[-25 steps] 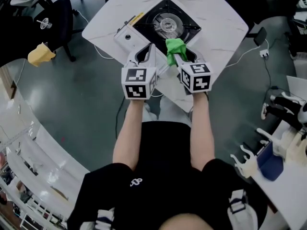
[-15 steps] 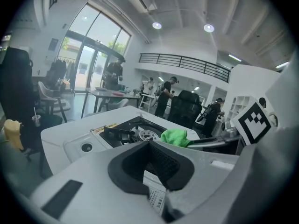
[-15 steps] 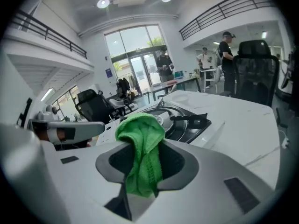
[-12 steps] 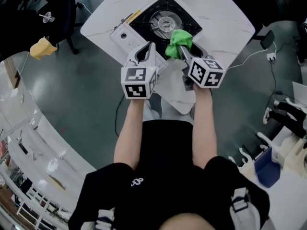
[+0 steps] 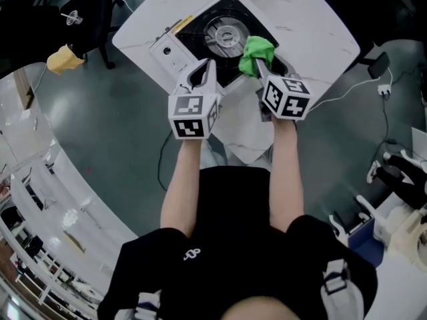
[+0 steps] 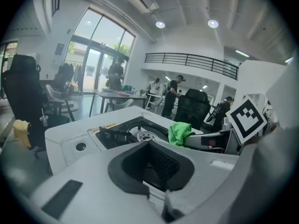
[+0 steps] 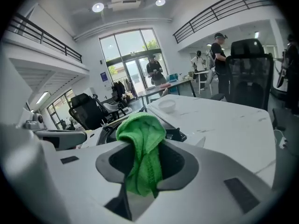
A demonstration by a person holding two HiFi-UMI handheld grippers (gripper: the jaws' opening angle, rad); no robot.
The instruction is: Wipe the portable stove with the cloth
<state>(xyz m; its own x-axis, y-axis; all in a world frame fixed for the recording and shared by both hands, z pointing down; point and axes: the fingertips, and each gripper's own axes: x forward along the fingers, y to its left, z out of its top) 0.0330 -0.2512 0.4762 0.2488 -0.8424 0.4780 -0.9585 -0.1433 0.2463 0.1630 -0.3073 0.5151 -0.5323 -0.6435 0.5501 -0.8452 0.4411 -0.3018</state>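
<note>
While pinched in the right gripper [image 5: 261,65] near the top, the cloth [image 5: 256,47] could be snagged on the stove [image 5: 223,32] grate; the left gripper [image 5: 209,69] is closed, empty.

Black-topped square portable stove [image 5: 203,40], flat (burner central); bunched green cloth [image 5: 255,49] pinched in right gripper [image 7: 139,167] at its right edge.

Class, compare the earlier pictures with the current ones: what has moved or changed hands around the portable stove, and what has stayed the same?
The right gripper has carried the green cloth forward and rightward, from the near corner of the portable stove to the right of its burner. Nothing was grasped or released. The left gripper stays shut and empty at the stove's near edge.
</note>
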